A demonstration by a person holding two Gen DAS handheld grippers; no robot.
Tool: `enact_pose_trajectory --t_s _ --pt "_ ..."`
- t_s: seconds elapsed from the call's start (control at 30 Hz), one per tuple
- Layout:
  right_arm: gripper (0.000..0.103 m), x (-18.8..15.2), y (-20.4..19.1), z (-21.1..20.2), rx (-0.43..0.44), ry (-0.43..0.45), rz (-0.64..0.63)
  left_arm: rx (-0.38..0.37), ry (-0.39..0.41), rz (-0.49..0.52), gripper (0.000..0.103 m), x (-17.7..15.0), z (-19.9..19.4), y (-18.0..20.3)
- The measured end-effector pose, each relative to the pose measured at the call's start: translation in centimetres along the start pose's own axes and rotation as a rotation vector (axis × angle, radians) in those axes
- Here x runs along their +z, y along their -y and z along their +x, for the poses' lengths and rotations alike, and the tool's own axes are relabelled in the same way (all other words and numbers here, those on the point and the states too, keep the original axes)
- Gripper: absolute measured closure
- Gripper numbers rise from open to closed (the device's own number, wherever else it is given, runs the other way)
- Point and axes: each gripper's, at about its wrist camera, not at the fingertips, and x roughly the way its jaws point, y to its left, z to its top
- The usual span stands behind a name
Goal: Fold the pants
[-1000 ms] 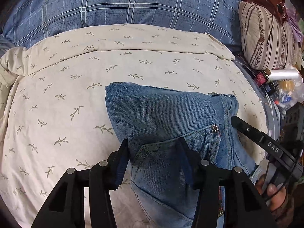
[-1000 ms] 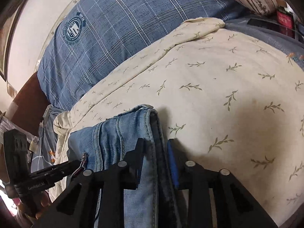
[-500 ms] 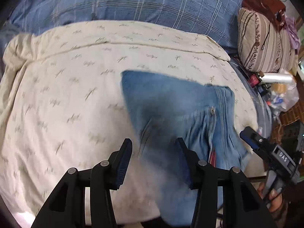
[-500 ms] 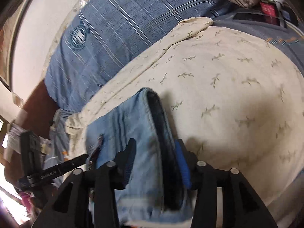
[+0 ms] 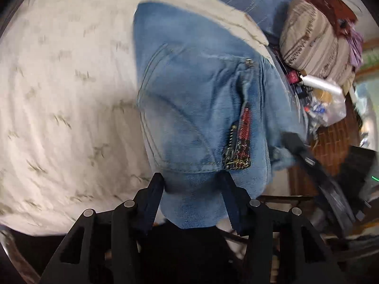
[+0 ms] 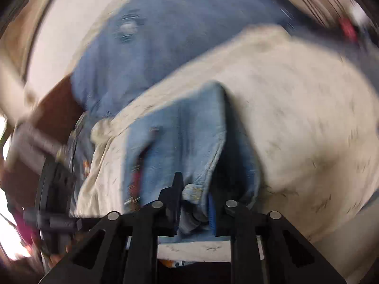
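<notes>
Denim — the folded jeans [image 5: 201, 108] on the leaf-print quilt [image 5: 59, 94] — sits pinched in both narrowly parted grippers, left [image 5: 193, 201] and right [image 6: 195, 203], so lift level — edges aligned.

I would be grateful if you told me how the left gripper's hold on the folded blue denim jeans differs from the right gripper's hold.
The left gripper has its jaws set wide around a thick fold of the folded blue denim jeans, near the back pocket; the right gripper has its jaws closer together, pinching a narrower seamed edge. The left view is fairly sharp, the right view heavily blurred. Both grip the same jeans above the cream leaf-print bedspread.
</notes>
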Motion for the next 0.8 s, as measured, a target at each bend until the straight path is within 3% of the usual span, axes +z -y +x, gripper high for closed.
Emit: enact_pose_trajectory --t_s 0.1,0.17,0.2,0.27,0.33,0.4,0.47,0.5,0.53,0.6,0.7,0.8 --pt "0.087 -1.1 -1.9 0.1 -0.083 -0.024 -0.115 0.06 0.001 0.046 0.052 -0.4 0.9 -0.2" --pt "0.087 -2.2 0.1 2.2 -0.195 -0.097 -0.074 0.057 -0.013 0.049 0.052 -0.4 1.2 -0.5" --pt "0.083 -2.4 1.2 2.4 -0.199 -0.102 -0.019 0.054 -0.028 0.057 0.052 -0.4 1.0 -0.6" --pt "0.082 -2.4 3.4 0.4 -0.079 -0.043 0.174 0.053 -0.032 0.114 0.06 -0.4 -0.3 -0.6" --pt "0.07 -2.4 4.2 -1.9 -0.034 0.025 0.257 0.071 -0.002 0.225 0.063 -0.3 -2.5 -0.4" --pt "0.044 -3.0 4.6 -4.0 0.01 0.07 0.313 0.101 0.053 0.32 0.063 0.5 -5.0 0.0" --pt "0.041 -4.0 4.5 -4.4 0.082 0.056 0.366 0.152 0.129 0.412 0.058 2.5 -7.1 1.2" --pt "0.041 -4.8 4.6 -4.1 0.123 0.03 0.393 0.174 0.164 0.458 0.049 3.8 -7.7 1.9" --pt "0.041 -5.7 4.3 -3.6 0.155 0.005 0.412 0.19 0.187 0.496 0.041 4.8 -8.0 2.8" --pt "0.041 -6.7 3.3 -1.9 0.206 -0.037 0.435 0.207 0.204 0.555 0.036 6.9 -7.8 4.8" --pt "0.041 -7.1 2.4 0.3 0.235 -0.07 0.458 0.214 0.136 0.632 0.036 9.5 -5.7 8.1" --pt "0.041 -7.1 2.1 1.4 0.241 -0.084 0.466 0.229 0.01 0.75 0.036 12.1 -2.2 10.5"
